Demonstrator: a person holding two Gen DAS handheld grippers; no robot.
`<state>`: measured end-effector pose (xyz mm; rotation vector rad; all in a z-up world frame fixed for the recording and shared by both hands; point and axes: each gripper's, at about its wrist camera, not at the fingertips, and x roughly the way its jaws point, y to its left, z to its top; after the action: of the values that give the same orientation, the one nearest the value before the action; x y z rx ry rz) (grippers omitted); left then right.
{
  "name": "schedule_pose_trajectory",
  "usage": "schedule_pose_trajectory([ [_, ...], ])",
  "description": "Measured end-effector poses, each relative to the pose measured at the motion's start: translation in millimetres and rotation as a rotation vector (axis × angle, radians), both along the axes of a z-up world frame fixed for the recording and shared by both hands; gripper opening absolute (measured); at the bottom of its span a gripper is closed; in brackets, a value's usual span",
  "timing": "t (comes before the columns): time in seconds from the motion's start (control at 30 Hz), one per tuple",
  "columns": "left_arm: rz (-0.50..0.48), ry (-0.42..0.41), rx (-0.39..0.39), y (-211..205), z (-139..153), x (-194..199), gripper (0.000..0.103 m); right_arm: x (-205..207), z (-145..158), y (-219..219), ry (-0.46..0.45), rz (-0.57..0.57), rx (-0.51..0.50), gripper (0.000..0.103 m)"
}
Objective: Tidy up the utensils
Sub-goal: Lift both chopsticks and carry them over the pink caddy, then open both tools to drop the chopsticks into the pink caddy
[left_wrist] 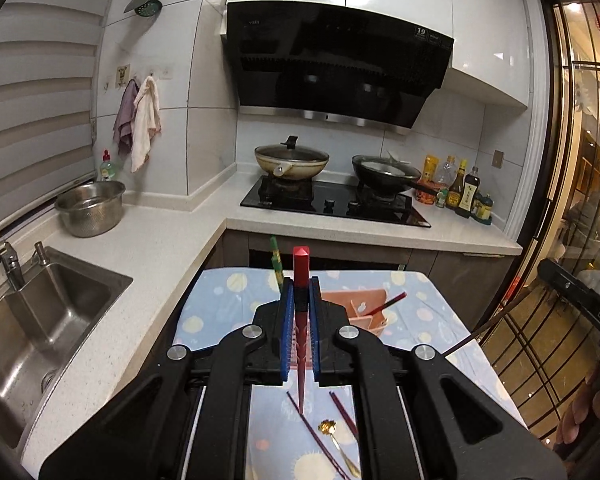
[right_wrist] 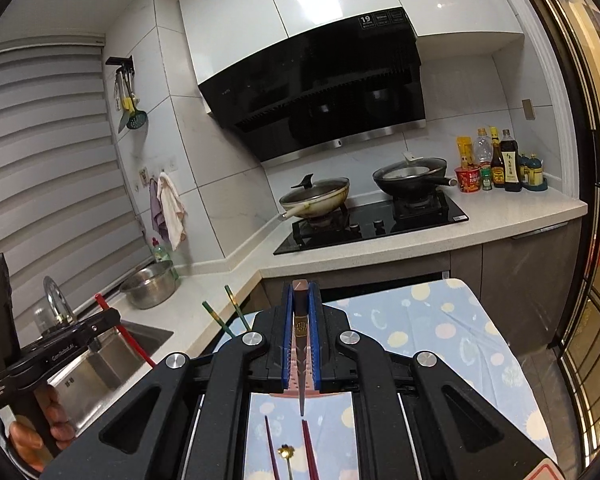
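Note:
My left gripper (left_wrist: pixel 301 292) is shut on a red chopstick (left_wrist: pixel 301 268) and holds it upright above the blue spotted tablecloth (left_wrist: pixel 220 312). My right gripper (right_wrist: pixel 301 300) is shut on a dark brown chopstick (right_wrist: pixel 300 312), also held above the cloth. A pink utensil holder (left_wrist: pixel 360 304) stands on the cloth behind the left gripper, with a dark red chopstick (left_wrist: pixel 390 303) in it. Two dark red chopsticks (left_wrist: pixel 316 436) and a gold spoon (left_wrist: pixel 334 436) lie on the cloth below; they also show in the right wrist view (right_wrist: pixel 310 452). Green chopsticks (right_wrist: pixel 236 308) stick up at the table's far edge.
A steel sink (left_wrist: pixel 52 320) with a tap is at the left, with a steel colander bowl (left_wrist: pixel 90 208) on the counter. A stove (left_wrist: pixel 332 200) with two pans stands at the back, sauce bottles (left_wrist: pixel 460 192) to its right. A glass door (left_wrist: pixel 560 240) is at the right.

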<state>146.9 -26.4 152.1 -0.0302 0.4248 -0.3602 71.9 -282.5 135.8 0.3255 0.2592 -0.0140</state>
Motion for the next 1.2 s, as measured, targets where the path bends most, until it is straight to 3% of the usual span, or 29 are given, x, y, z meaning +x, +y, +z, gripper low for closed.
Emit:
schedule_pose_trajectory([
  [0.27, -0.027, -0.079, -0.016, -30, 33, 38, 0.007, 54, 22, 0, -0.041, 0.002, 0.018, 0.007],
  [0.5, -0.017, -0.104, -0.024, -46, 44, 78, 0.007, 99, 28, 6, -0.053, 0.0, 0.01, 0.007],
  [0.7, 0.0, -0.099, -0.002, -56, 38, 107, 0.007, 133, 25, 3, -0.053, -0.027, 0.027, 0.007],
  [1.2, 0.01, 0.013, 0.027, -63, -7, 161, 0.007, 198, -30, 1, 0.102, -0.023, 0.013, 0.007],
])
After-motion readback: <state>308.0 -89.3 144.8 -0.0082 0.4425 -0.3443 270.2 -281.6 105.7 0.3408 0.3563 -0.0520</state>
